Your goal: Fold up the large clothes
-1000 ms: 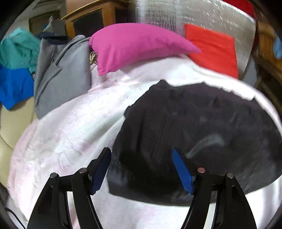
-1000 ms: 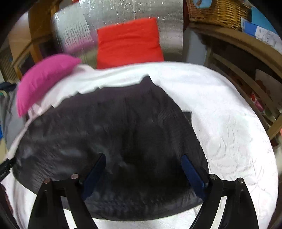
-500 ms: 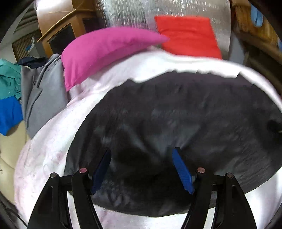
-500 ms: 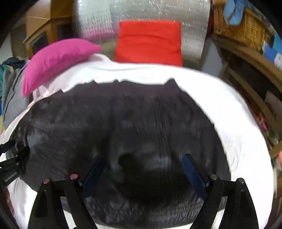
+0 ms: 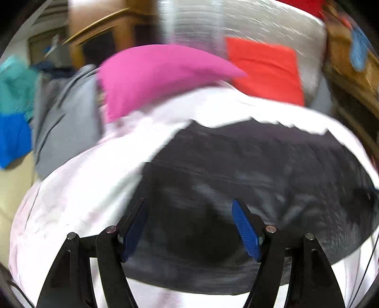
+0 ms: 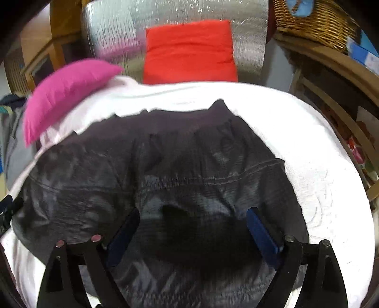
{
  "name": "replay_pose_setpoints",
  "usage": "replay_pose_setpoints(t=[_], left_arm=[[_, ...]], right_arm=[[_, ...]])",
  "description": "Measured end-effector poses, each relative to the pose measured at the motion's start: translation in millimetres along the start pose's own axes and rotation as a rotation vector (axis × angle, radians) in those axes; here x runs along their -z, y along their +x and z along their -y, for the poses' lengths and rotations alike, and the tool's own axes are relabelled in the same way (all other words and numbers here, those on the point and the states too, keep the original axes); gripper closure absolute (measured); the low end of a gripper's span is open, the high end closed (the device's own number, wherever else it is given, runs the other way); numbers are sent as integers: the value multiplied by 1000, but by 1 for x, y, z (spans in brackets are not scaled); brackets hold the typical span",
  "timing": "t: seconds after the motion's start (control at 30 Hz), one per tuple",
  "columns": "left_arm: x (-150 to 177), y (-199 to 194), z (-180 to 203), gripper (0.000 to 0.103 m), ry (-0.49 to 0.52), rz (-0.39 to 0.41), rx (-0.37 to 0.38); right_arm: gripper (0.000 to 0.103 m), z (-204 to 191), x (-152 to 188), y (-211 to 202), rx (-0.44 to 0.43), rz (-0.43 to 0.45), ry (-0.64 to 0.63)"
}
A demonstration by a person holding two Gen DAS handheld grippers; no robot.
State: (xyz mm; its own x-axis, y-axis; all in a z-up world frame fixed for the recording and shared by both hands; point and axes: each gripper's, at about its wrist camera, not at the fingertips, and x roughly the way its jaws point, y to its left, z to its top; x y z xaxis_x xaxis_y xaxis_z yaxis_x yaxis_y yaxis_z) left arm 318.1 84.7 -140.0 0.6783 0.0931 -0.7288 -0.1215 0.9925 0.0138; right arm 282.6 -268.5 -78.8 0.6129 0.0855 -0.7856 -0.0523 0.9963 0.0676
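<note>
A large dark grey garment [image 5: 260, 161] lies spread flat on a white bed cover [image 5: 83, 189]. My left gripper [image 5: 188, 203] hovers open over the garment's near left part, its left finger by the garment's edge, with nothing between the blue pads. The left wrist view is blurred. In the right wrist view the garment [image 6: 189, 161] shows a stitched seam across its middle. My right gripper [image 6: 194, 210] hangs above the garment's near middle; its jaws are opening, and the pads press on nothing.
A pink pillow [image 5: 161, 73] and a red pillow [image 5: 267, 71] lie at the far end by a silver panel. A grey jacket [image 5: 64, 123] and teal and blue clothes [image 5: 14, 94] are piled at the left. A wicker basket [image 6: 315, 21] sits on wooden shelving [image 6: 331, 71] at the right.
The left gripper swung right over the garment, then partly back left. The right gripper drifted left and a little lower over the garment, its jaws slightly wider.
</note>
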Motion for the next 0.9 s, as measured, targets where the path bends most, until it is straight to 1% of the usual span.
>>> replay_pose_setpoints(t=[0.03,0.07,0.1,0.13,0.2,0.23,0.27,0.3,0.33,0.4,0.43,0.47,0.5,0.57,0.63,0.7,0.73,0.8,0.83,0.9], left_arm=[[0,2,-12,30,-10,-5,-16],[5,1,-16,30,-12,-11,-36],[10,4,-24,30,-17,-26,-66],[15,10,-30,30,-19,-52,-82],[25,25,-30,30,9,-127,-90],[29,28,-29,30,20,-131,-89],[31,26,-27,30,29,-107,-96],[30,23,-25,30,33,-101,-104],[31,17,-23,30,27,-96,-109],[30,6,-22,30,6,-62,-95],[33,3,-22,30,10,-54,-95],[35,6,-18,30,34,-70,-103],[33,15,-17,29,50,-89,-104],[41,28,-17,29,58,-135,-97],[37,27,-27,29,30,-128,-78],[28,15,-36,29,-6,-101,-30],[25,12,-39,29,-19,-85,-19],[14,4,-57,28,-68,-29,10],[10,6,-63,27,-78,-24,20],[-1,14,-80,26,-119,-42,86]], right_arm=[[10,-2,2,-4,-7,9,-2],[10,-6,5,-5,-10,20,-8],[10,-11,11,-8,-2,34,-19],[10,-13,17,-11,0,37,-23],[10,-25,24,-13,-29,30,-20],[10,-28,28,-19,-41,31,-22],[10,-36,31,-22,-53,35,-33],[10,-46,32,-27,-64,46,-56],[10,-56,32,-29,-68,62,-79],[10,-79,36,-31,-62,92,-144],[10,-87,40,-26,-61,81,-166],[10,-92,45,-19,-61,56,-186],[10,-96,50,-6,-40,13,-204],[9,-91,54,7,-56,-17,-181],[10,-87,48,-1,-85,-21,-156],[11,-71,39,-14,-127,-1,-113],[11,-56,33,-22,-133,20,-79],[10,-25,24,-32,-129,52,-9],[10,-1,19,-38,-119,70,44],[10,42,12,-43,-107,78,131]])
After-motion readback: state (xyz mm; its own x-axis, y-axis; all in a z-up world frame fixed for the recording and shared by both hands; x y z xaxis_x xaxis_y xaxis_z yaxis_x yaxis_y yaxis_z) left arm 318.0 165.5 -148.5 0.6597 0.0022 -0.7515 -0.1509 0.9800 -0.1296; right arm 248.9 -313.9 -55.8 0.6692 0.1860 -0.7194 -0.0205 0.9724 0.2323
